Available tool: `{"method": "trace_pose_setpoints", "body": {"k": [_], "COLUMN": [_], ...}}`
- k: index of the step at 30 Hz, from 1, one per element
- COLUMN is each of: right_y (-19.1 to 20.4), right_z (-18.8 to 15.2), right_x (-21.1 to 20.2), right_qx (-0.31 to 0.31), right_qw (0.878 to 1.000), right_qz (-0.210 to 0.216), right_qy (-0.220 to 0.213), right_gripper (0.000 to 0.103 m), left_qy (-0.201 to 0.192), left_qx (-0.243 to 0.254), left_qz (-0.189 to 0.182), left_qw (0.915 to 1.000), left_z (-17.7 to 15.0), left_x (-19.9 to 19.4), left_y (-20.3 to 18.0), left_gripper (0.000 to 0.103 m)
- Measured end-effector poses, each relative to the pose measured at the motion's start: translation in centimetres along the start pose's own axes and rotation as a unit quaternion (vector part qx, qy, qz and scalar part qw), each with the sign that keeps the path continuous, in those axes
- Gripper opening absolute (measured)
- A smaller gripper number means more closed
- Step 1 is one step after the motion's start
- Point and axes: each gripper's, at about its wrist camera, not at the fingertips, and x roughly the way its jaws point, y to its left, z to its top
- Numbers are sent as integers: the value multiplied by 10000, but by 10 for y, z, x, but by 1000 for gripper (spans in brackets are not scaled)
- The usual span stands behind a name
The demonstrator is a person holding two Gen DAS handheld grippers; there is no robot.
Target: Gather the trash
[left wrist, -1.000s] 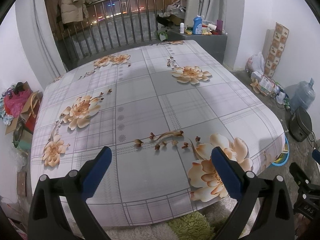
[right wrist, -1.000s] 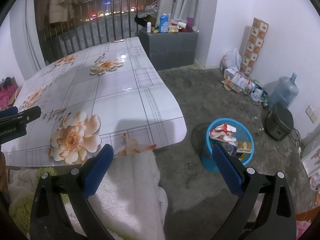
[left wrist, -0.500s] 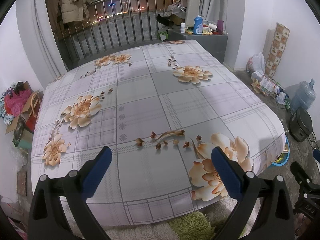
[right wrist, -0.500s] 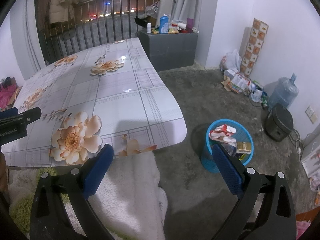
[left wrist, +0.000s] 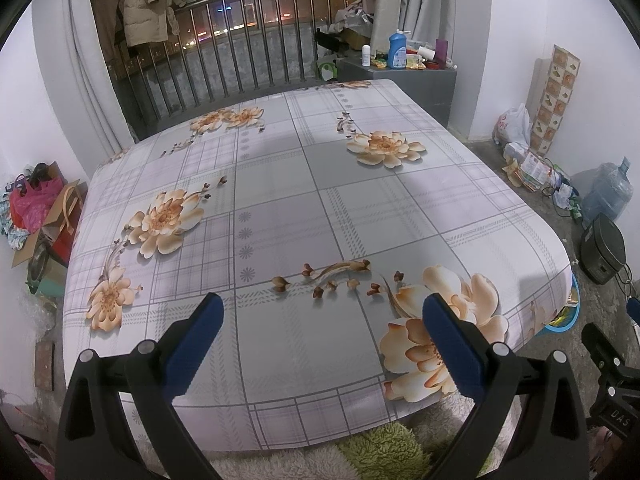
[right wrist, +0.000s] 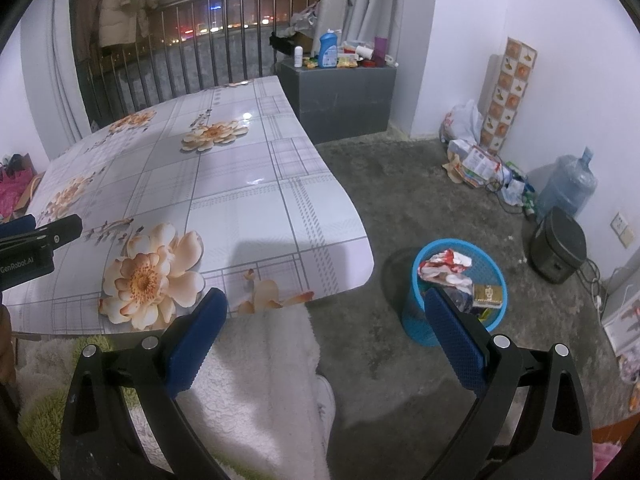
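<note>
A blue mesh waste basket (right wrist: 496,272) stands on the concrete floor right of the table, holding crumpled wrappers (right wrist: 444,266) and a small gold box (right wrist: 487,294). Its rim (left wrist: 572,312) peeks past the table corner in the left wrist view. My right gripper (right wrist: 326,308) hangs open and holds nothing, above a fluffy white garment and the floor, left of the basket. My left gripper (left wrist: 323,314) is open with nothing in it over the near edge of the floral tablecloth (left wrist: 320,200). I see no loose trash on the table top.
A grey cabinet (right wrist: 340,92) with bottles stands behind the table. Along the right wall lie bags and papers (right wrist: 472,156), a water jug (right wrist: 568,188) and a dark appliance (right wrist: 558,244). Bags and boxes (left wrist: 36,216) crowd the left wall.
The left wrist view has drifted slightly, the table sitting a little lower in frame. The right gripper has stayed in place. Both grippers stay open.
</note>
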Motion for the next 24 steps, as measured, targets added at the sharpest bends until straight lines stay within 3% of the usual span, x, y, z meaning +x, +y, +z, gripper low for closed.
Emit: {"method": "trace_pose_setpoints", "body": {"k": [24], "right_y": [2], "right_z": [0], "right_x": [0], "right_qx": [-3], "right_qw": [10000], "right_qz": [-20], "right_qy": [-7], "right_gripper": [95], "left_qy": [0], "left_qx": [-2], "left_qz": [-3], "left_qw": [10000], "left_z": [0], "left_x": [0], "left_y": [0], "left_gripper": [98]}}
